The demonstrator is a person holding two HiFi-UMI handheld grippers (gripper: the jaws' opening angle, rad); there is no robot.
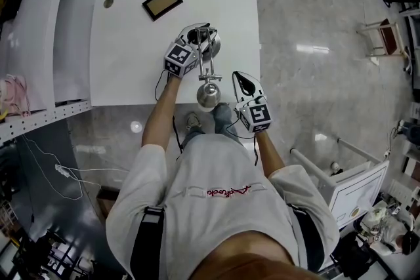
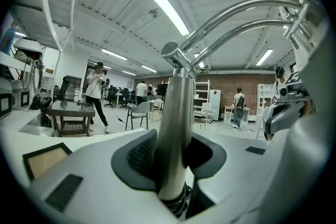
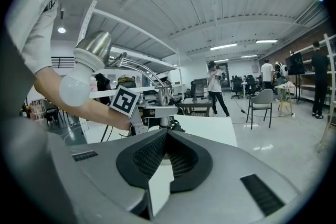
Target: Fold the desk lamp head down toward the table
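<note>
Shoulders in a white shirt (image 1: pixel 216 206) fill the bottom of the head view. Past them is a white counter (image 1: pixel 131 56). A shiny metal lamp (image 1: pixel 210 69) stands on the right side of the counter, close to the edge by the person. Its round base (image 1: pixel 214 46) sits farther in. The lamp head (image 1: pixel 209 95) is up in the air over the near edge of the counter. It has a white bulb (image 3: pixel 77 91) in it that points down at a slant.

The left gripper (image 1: pixel 200 36) is at the lamp's base. Its fingers are grasping the lamp's upright post (image 2: pixel 176 128), with one dark pad on each side of it. Two bent rods (image 2: pixel 236 16) go up from the top of the post and off to the right.

The right gripper (image 1: pixel 244 80) hangs over the near right corner of the counter. It is just beside the lamp head but not touching it. Its fingers are clenched together with nothing in them.

A small picture frame (image 1: pixel 162 2) lies flat at the far side of the counter, well apart from the lamp. Around the counter is a shiny grey floor (image 1: pixel 315 23).
</note>
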